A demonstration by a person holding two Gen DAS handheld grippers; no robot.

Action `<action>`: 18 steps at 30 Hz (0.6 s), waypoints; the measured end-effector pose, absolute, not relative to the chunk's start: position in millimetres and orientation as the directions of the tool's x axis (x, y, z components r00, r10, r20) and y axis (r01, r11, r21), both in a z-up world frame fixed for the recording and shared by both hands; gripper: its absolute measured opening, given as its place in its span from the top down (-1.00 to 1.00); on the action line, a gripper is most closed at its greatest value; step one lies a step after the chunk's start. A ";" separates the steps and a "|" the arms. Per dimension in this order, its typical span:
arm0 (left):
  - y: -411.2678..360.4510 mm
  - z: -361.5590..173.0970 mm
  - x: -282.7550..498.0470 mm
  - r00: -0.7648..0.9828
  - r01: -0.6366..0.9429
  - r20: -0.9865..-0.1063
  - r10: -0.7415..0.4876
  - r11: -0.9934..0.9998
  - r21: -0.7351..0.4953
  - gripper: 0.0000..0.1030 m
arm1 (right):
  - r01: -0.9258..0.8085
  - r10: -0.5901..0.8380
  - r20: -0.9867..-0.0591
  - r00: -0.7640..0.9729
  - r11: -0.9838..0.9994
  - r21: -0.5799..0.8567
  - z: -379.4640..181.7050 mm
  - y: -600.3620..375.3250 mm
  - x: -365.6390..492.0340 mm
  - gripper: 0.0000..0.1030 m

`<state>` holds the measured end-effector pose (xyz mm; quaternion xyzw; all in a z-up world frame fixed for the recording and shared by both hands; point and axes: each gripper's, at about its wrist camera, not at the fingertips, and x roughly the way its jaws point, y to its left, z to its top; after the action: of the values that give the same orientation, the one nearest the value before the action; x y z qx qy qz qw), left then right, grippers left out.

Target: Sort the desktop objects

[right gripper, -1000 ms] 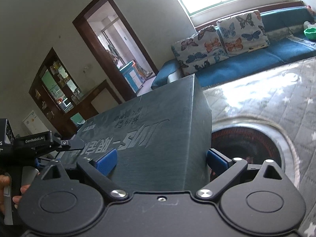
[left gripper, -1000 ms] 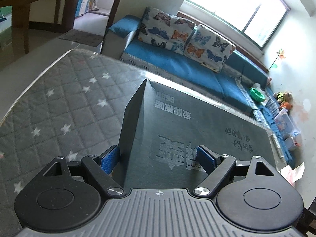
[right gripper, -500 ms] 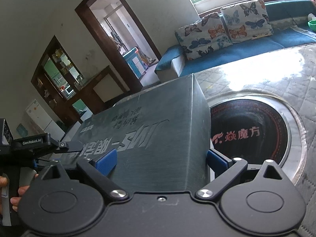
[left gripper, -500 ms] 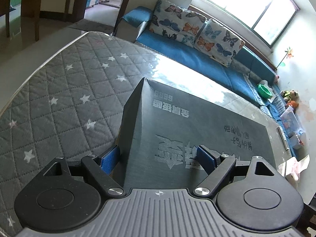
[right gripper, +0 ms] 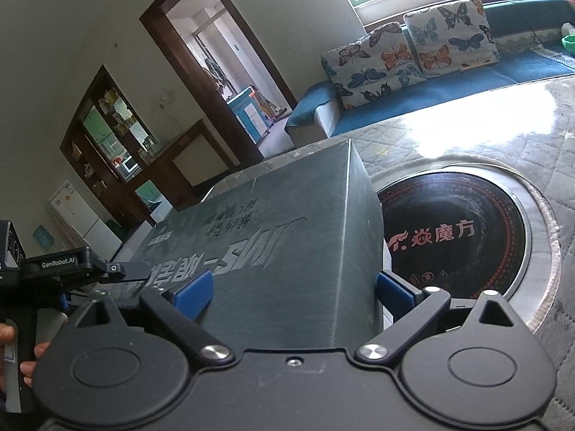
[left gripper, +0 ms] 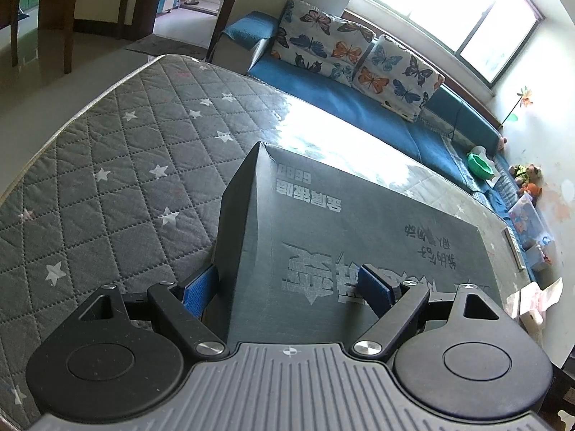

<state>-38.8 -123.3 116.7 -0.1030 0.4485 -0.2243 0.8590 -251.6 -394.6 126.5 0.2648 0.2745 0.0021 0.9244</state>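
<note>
Gripping opposite ends of the dark box (left gripper: 359,237): left tool (left gripper: 287,283) and right tool (right gripper: 293,289), each spread wide, blue pads pressed on its faces. Box sits on the quilted bench (left gripper: 118,165), just beside the round cooktop (right gripper: 463,237).

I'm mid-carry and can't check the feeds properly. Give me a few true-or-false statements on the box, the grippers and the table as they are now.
1. The left gripper and the right gripper each have the dark box between their fingers. True.
2. The box completely covers the round cooktop. False: most of the cooktop shows bare beside the box.
3. The table cover is grey, quilted, with white stars. True.
4. The cushions on the blue sofa are plain red. False: they are pale with a butterfly print.
</note>
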 end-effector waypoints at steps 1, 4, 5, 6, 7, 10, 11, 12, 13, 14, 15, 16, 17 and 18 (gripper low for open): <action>-123.1 116.9 -39.2 0.495 0.292 -0.726 -0.478 0.878 -0.379 -0.70 | 0.141 0.150 -0.507 0.849 0.860 0.491 126.6 -394.5 -251.7 -0.89; -122.8 118.2 -40.2 0.489 0.287 -0.730 -0.478 0.878 -0.383 -0.70 | 0.140 0.153 -0.507 0.848 0.859 0.492 126.7 -394.0 -251.8 -0.89; -122.6 118.9 -40.7 0.487 0.285 -0.730 -0.481 0.877 -0.388 -0.70 | 0.139 0.153 -0.507 0.848 0.859 0.492 126.8 -393.9 -251.9 -0.89; -123.1 119.2 -40.5 0.487 0.288 -0.730 -0.480 0.877 -0.385 -0.70 | 0.139 0.154 -0.508 0.848 0.859 0.493 126.8 -393.7 -251.9 -0.89; -123.7 119.4 -40.3 0.489 0.291 -0.730 -0.478 0.878 -0.380 -0.71 | 0.139 0.155 -0.508 0.847 0.859 0.493 126.9 -393.6 -252.0 -0.89; -124.2 118.4 -40.2 0.482 0.287 -0.735 -0.476 0.879 -0.381 -0.71 | 0.137 0.157 -0.509 0.847 0.858 0.494 127.0 -393.1 -252.2 -0.89; -124.5 117.9 -40.2 0.481 0.287 -0.736 -0.476 0.879 -0.381 -0.70 | 0.137 0.158 -0.509 0.846 0.858 0.495 127.1 -393.0 -252.2 -0.89; -124.7 118.0 -39.6 0.478 0.286 -0.738 -0.476 0.879 -0.382 -0.70 | 0.137 0.159 -0.509 0.846 0.858 0.495 127.1 -392.8 -252.3 -0.89; -125.0 118.3 -39.0 0.476 0.285 -0.740 -0.476 0.879 -0.383 -0.70 | 0.136 0.160 -0.509 0.846 0.858 0.495 127.2 -392.7 -252.4 -0.89; -124.8 119.3 -37.6 0.474 0.279 -0.740 -0.478 0.878 -0.389 -0.70 | 0.136 0.160 -0.509 0.845 0.858 0.496 127.2 -392.5 -252.4 -0.89; -124.8 120.9 -36.7 0.477 0.273 -0.738 -0.477 0.879 -0.391 -0.70 | 0.136 0.161 -0.510 0.845 0.858 0.496 127.3 -392.4 -252.5 -0.88; -125.4 123.5 -36.2 0.486 0.272 -0.735 -0.472 0.881 -0.386 -0.69 | 0.135 0.162 -0.510 0.845 0.858 0.496 127.3 -392.2 -252.5 -0.88; -126.4 125.7 -35.8 0.490 0.273 -0.735 -0.468 0.884 -0.380 -0.69 | 0.135 0.163 -0.510 0.845 0.857 0.497 127.4 -392.1 -252.6 -0.88; -125.7 128.0 -35.9 0.494 0.277 -0.734 -0.466 0.884 -0.376 -0.69 | 0.134 0.164 -0.510 0.844 0.857 0.497 127.4 -391.9 -252.7 -0.88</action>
<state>-35.9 -125.7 128.0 -0.1045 0.4543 -0.2165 0.8578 -252.7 -391.9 127.4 0.2670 0.2789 0.0079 0.9224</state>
